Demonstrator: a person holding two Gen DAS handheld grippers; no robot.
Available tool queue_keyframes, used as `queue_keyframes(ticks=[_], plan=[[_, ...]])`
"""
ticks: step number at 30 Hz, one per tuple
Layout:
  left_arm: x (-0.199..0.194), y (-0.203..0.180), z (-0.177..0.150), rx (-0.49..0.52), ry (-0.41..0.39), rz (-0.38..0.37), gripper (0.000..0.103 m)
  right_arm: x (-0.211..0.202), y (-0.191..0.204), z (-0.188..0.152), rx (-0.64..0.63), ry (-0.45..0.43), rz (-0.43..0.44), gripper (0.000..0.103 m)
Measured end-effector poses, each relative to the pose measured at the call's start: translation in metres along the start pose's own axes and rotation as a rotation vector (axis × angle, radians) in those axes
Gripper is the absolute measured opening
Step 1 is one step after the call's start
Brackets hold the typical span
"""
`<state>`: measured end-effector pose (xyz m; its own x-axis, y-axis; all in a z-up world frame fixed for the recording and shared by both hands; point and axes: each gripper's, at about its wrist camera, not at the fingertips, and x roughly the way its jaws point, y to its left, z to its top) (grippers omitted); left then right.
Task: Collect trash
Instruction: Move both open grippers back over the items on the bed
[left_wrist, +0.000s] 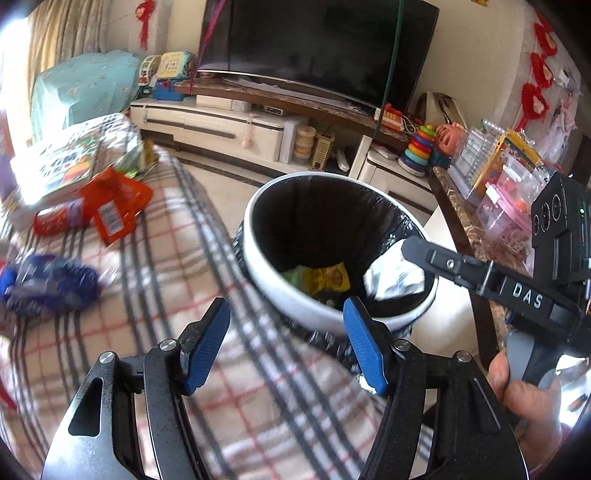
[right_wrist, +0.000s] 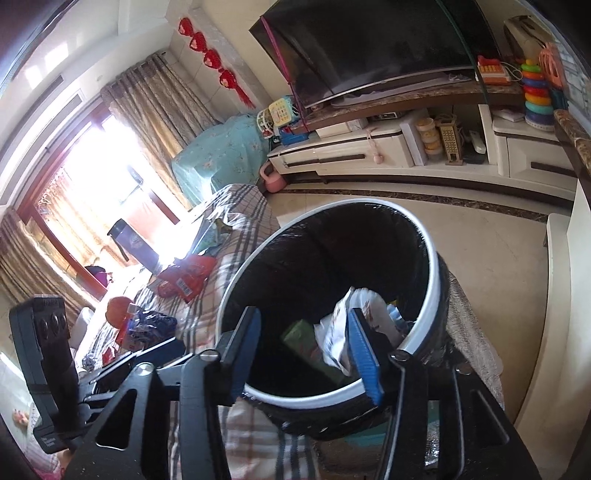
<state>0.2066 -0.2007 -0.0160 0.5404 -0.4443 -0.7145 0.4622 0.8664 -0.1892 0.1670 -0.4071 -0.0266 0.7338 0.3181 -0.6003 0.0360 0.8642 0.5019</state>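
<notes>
A white-rimmed trash bin with a black liner stands beside the plaid-covered sofa. Yellow and green wrappers lie in it. My left gripper is open and empty, low over the sofa edge by the bin's near rim. My right gripper is open over the bin; a crumpled white wrapper sits just off its right finger, inside the bin. The same wrapper shows in the left view beside the right gripper's finger. On the sofa lie an orange packet, a red wrapper and a blue wrapper.
A TV on a low white cabinet stands across the tiled floor. A marble-topped table with plastic boxes is right of the bin. Books lie on the sofa behind the packets. Toys sit on the cabinet.
</notes>
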Motion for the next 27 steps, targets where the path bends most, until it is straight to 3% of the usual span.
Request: queue_keyframes(ticks=[5, 15, 27], plan=[[-0.019, 0.019, -0.021, -0.048, 0.000, 0.008, 0.068, -0.003, 0.013, -0.008, -0.021, -0.007, 0.003, 0.072], [-0.056, 0.060, -0.054, -0.125, -0.021, 0.059, 0.068, -0.006, 0.031, -0.023, -0.021, -0.015, 0.000, 0.074], [-0.100, 0.120, -0.099, -0.231, -0.040, 0.152, 0.068, 0.017, 0.098, -0.067, -0.105, 0.049, 0.056, 0.086]])
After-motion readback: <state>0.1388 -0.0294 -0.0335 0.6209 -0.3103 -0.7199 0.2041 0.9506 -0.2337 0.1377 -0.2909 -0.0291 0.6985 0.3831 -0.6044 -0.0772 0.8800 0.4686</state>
